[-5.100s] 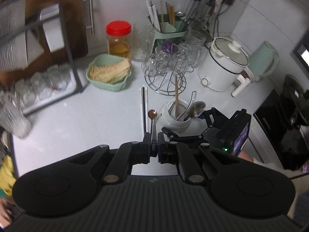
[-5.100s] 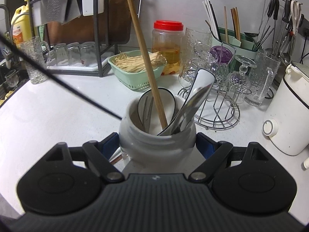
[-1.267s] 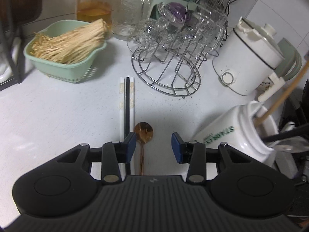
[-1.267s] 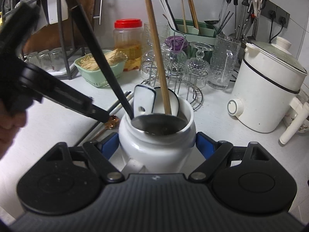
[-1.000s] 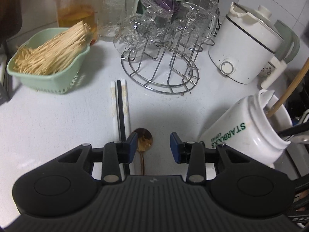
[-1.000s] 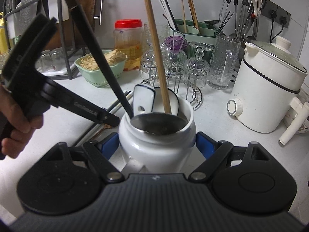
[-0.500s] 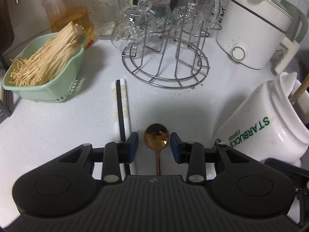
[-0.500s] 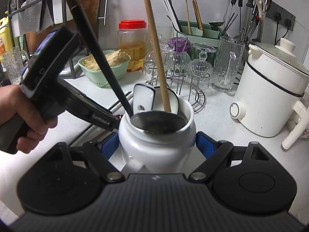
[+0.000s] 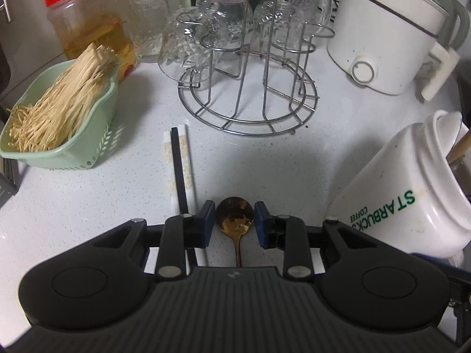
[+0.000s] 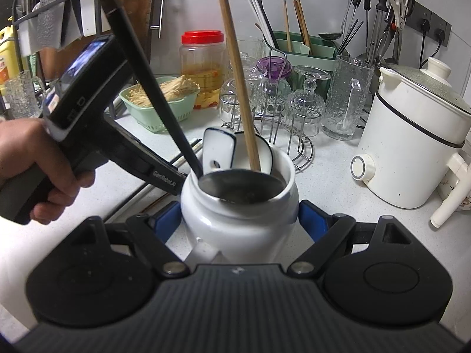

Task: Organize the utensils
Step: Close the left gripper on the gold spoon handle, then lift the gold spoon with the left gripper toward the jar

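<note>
A small gold spoon (image 9: 235, 219) lies on the white counter, bowl pointing away from me. My left gripper (image 9: 235, 222) straddles the bowl; its jaws are closing and a thin gap shows on each side, so the pads are not on it. Black and white chopsticks (image 9: 180, 166) lie just left of the spoon. My right gripper (image 10: 240, 220) is shut on the white Starbucks jar (image 10: 238, 206), which is tilted in the left wrist view (image 9: 412, 188) and holds a wooden stick (image 10: 235, 67), a black-handled utensil, a ladle and ceramic spoons.
A green basket of dried noodles (image 9: 59, 117) sits at the left, a red-lidded jar (image 9: 88, 20) behind it. A wire glass rack (image 9: 247, 88) stands ahead, a white cooker (image 9: 388, 35) at the right. A person's hand (image 10: 32, 161) grips the left gripper's handle.
My left gripper has slid so the gold spoon's bowl now lies between its fingers, and the fingers have drawn closer together. The right gripper still grips the jar.
</note>
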### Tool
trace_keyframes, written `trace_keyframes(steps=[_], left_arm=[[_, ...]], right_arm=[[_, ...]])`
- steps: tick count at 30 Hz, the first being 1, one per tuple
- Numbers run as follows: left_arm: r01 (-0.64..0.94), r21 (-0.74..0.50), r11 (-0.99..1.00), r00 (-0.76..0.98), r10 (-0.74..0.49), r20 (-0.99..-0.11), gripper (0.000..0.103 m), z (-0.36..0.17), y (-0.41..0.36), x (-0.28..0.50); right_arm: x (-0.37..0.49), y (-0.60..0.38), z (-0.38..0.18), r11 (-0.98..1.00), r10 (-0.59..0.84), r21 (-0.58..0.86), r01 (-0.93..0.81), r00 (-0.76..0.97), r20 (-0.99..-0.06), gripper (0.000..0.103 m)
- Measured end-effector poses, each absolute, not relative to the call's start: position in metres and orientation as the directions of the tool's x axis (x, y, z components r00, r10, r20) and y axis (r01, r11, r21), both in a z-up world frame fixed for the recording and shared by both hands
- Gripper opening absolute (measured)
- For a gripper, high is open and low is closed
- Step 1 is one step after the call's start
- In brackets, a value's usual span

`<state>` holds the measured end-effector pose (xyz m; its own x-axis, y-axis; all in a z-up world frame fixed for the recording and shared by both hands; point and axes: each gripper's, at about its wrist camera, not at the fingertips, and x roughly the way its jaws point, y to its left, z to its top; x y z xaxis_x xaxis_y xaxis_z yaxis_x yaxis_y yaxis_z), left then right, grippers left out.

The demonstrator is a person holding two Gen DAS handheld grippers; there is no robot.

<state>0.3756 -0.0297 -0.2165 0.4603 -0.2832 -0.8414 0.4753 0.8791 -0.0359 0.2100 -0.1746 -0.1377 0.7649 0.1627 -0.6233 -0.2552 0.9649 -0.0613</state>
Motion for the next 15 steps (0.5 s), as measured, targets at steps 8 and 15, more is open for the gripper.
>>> trace_keyframes(steps=[8,15], left_arm=[[0.414,-0.085,0.907,0.456,-0.286,-0.843,0.033,-0.206,-0.013,0.367],[0.319,-0.12,0.94,0.498,-0.274,-0.822,0.033,-0.183,0.013,0.349]], right_arm=[[0.211,-0.173,-0.137,0.965,0.157,-0.067,-0.255,0.759,-0.632,0.089],[0.212,-0.171,-0.136,0.967,0.147,-0.069,-0.246,0.757,-0.637,0.089]])
